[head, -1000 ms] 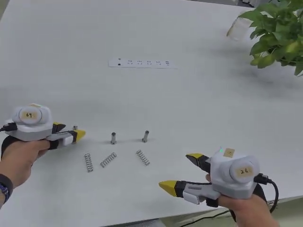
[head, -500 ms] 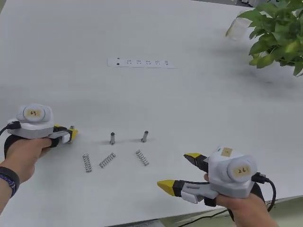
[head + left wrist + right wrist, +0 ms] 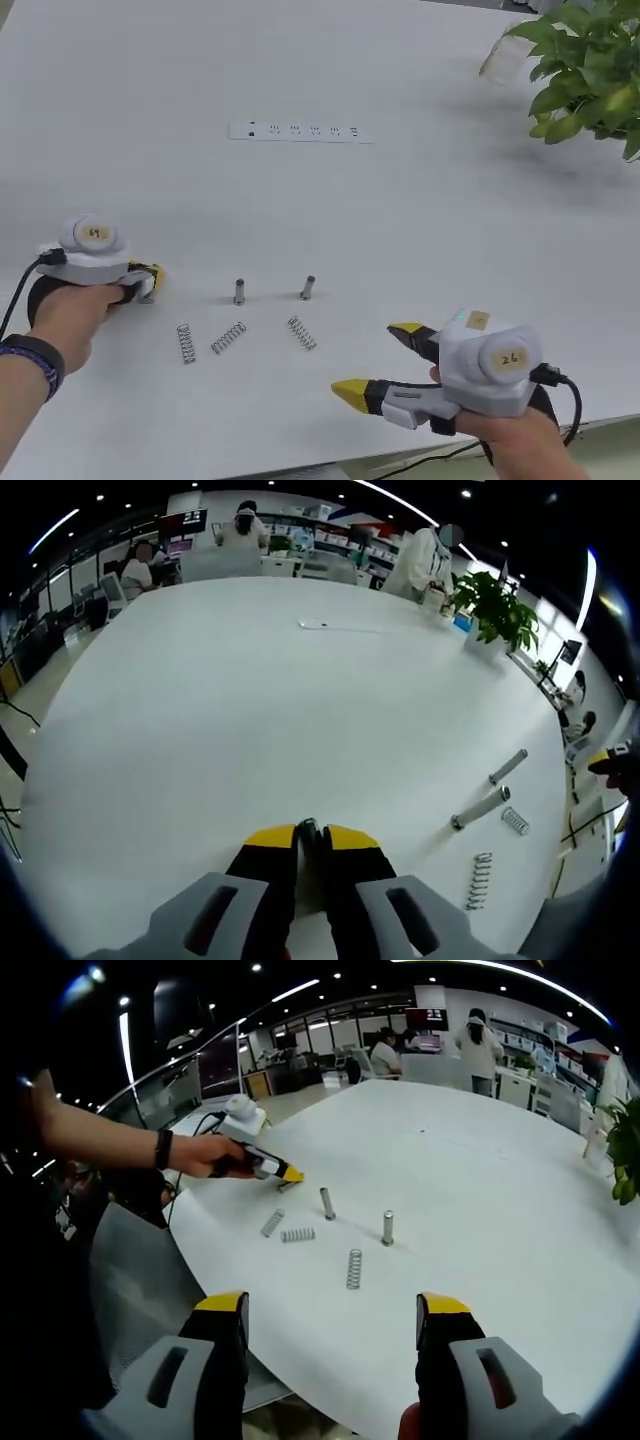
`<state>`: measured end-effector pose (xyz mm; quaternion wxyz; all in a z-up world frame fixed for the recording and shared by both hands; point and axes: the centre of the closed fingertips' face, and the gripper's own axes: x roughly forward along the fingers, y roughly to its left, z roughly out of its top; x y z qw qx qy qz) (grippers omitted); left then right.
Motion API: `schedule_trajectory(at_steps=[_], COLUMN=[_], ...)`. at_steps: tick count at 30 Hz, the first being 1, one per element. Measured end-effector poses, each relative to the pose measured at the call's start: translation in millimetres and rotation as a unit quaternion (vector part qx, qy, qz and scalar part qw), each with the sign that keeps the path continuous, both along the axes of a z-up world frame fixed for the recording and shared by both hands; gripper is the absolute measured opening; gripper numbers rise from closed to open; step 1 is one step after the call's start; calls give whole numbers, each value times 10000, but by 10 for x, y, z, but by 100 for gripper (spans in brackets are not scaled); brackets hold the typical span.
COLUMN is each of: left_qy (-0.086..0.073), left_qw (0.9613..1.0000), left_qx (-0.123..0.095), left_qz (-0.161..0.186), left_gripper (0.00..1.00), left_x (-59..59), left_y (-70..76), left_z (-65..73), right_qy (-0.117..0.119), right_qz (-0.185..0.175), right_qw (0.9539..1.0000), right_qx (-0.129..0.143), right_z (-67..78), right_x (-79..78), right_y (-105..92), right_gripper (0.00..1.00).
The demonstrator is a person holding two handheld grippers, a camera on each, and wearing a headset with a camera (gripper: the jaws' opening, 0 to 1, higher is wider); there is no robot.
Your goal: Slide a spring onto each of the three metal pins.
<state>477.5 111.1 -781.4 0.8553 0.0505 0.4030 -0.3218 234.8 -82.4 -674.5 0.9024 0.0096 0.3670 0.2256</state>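
The left gripper (image 3: pixel 150 280) is held in a hand (image 3: pixel 75 310) close to the left edge of the table (image 3: pixel 420 210). Its yellow-tipped jaws are drawn together on the leftmost pin (image 3: pixel 308 827), whose top is seen pinched between the tips in the left gripper view. The right gripper (image 3: pixel 378 360) is held over the near edge, toward the right. Its jaws are spread wide with nothing between them (the same wide gap is seen in the right gripper view).

To the right of the left gripper, the middle pin (image 3: pixel 239 291) and the right pin (image 3: pixel 307 288) are seen standing upright on the table. They are set apart from each other in a row roughly parallel to the near edge.

Three springs are laid flat between that row and the near edge. The left spring (image 3: pixel 186 342) is placed nearest the left gripper. The middle spring (image 3: pixel 228 337) is tilted beside it, and the right spring (image 3: pixel 301 332) lies just in front of the right pin. Each spring lies apart from the others and from the pins, so the pins are bare.

Farther toward the far edge, a white power strip (image 3: pixel 300 133) is laid flat and well apart from the pins. A leafy plant (image 3: pixel 590 70) is seen at the far right corner.
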Motion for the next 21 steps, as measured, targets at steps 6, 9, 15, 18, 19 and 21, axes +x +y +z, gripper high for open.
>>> schedule_trajectory(at_steps=[6,9,15,18,19,21], left_qy=[-80,70,184,143,124,104], left_qw=[9997,9998,9998,9999,9999,9999], left_qx=[212,152,68,20,-2,-15], left_qz=[-124,-70,-30,-50,-46,-34], left_gripper=[2,0,0,0,0,0], left_x=[42,52,-17,-46,-39,-39], left_y=[-16,-17,-29,-41,-36,-25], left_z=[-4,-4,8,68,89,114], right_qy=[3,6,-16,-41,-46,-51], right_qz=[-5,-9,-24,-36,-39,-37], right_qw=[10000,10000,10000,10000,10000,10000], right_qx=[-1,-13,-14,-9,-7,-10], right_z=[-2,-3,13,27,32,36], right_x=[-9,-14,-4,4,6,6], right_y=[-6,-20,-27,-29,-28,-27], right_gripper=[66,66,66,66,66,66])
